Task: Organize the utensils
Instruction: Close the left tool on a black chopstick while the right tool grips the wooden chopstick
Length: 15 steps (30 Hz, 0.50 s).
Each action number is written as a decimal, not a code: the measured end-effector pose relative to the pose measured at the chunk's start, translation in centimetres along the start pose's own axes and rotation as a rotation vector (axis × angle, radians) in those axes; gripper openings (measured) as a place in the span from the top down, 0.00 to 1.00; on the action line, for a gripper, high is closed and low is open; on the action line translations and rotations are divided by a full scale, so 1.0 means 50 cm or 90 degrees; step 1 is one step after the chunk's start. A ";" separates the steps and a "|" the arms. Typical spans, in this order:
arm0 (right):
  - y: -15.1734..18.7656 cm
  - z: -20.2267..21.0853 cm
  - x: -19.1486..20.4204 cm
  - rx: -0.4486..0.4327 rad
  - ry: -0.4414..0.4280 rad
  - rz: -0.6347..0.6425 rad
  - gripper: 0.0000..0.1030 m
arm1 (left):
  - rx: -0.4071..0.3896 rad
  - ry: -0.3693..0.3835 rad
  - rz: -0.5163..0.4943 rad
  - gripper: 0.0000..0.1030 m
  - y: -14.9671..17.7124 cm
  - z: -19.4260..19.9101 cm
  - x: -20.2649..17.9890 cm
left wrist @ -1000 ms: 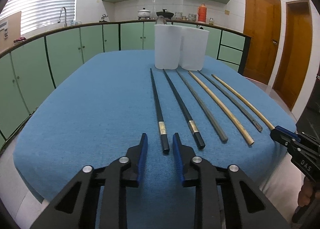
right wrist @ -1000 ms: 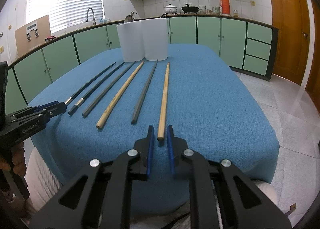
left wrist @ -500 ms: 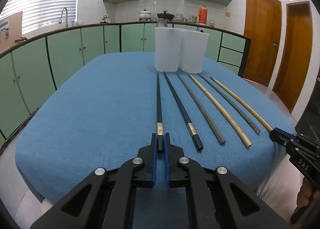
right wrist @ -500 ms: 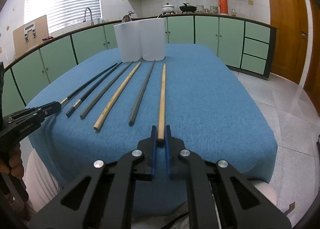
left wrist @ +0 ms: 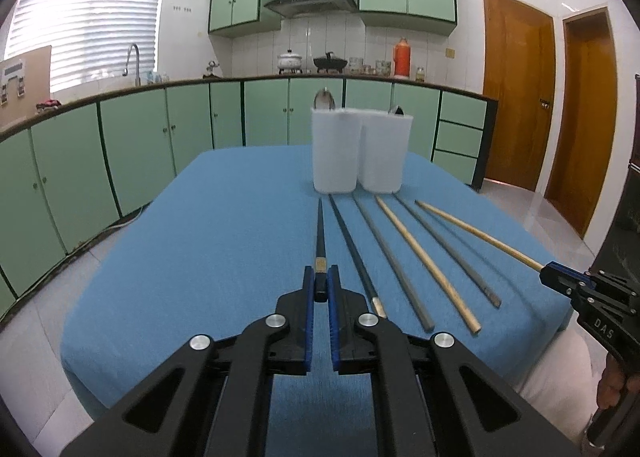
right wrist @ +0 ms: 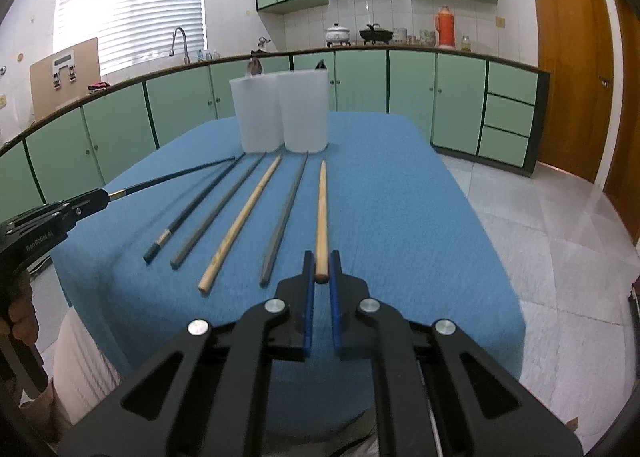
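Observation:
My left gripper point(left wrist: 320, 286) is shut on the thick end of a black chopstick point(left wrist: 319, 233) with a gold band, lifted off the blue tablecloth point(left wrist: 224, 241). My right gripper point(right wrist: 321, 271) is shut on the butt of a light wooden chopstick point(right wrist: 321, 213), also raised. Between them on the cloth lie a second black chopstick point(left wrist: 354, 247), two grey ones point(left wrist: 390, 263) point(left wrist: 448, 249) and another wooden one point(left wrist: 424, 261). Two white holders point(left wrist: 335, 149) point(left wrist: 383, 151) stand at the far ends, each with a utensil tip poking out.
The right gripper point(left wrist: 560, 279) shows at the right edge of the left wrist view, a hand point(left wrist: 612, 389) below it. The left gripper point(right wrist: 60, 209) shows at the left in the right wrist view. Green cabinets point(left wrist: 132, 153) ring the table; tiled floor point(right wrist: 560, 257) lies right.
Both grippers went from open beside the chopstick ends to shut on them. Both then rose, lifting the black chopstick on the left and the wooden one on the right.

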State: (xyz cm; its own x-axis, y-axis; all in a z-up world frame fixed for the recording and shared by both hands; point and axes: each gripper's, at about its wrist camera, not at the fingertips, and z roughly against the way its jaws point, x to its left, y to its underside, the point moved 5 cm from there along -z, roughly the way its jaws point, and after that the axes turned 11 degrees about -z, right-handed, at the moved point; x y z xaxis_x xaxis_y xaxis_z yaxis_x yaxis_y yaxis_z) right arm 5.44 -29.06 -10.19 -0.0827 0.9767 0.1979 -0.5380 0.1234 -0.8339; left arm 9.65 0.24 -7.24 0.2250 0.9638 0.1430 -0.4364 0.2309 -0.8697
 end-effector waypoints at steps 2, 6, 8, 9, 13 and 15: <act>-0.015 0.008 0.001 -0.012 -0.004 0.001 0.94 | -0.015 -0.002 -0.001 0.94 -0.017 0.010 0.004; -0.052 0.031 0.005 -0.042 -0.006 0.016 0.94 | -0.046 -0.007 -0.010 0.94 -0.055 0.029 0.007; -0.072 0.041 0.010 -0.058 -0.010 0.022 0.94 | -0.060 -0.009 -0.014 0.94 -0.073 0.038 0.008; -0.083 0.046 0.011 -0.065 -0.014 0.024 0.94 | -0.069 -0.009 -0.016 0.94 -0.085 0.042 0.009; -0.138 0.057 0.015 -0.088 -0.017 0.030 0.94 | -0.098 -0.006 -0.019 0.94 -0.127 0.055 0.016; -0.162 0.062 0.020 -0.095 -0.023 0.032 0.94 | -0.109 -0.002 -0.021 0.94 -0.153 0.059 0.021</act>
State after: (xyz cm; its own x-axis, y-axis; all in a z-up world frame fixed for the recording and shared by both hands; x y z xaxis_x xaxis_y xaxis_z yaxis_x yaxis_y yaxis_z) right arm 7.12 -29.61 -1.64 -0.1380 0.9757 0.1700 -0.4015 0.1018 -0.9102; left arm 10.66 -0.11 0.94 0.2343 0.9564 0.1746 -0.2736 0.2372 -0.9321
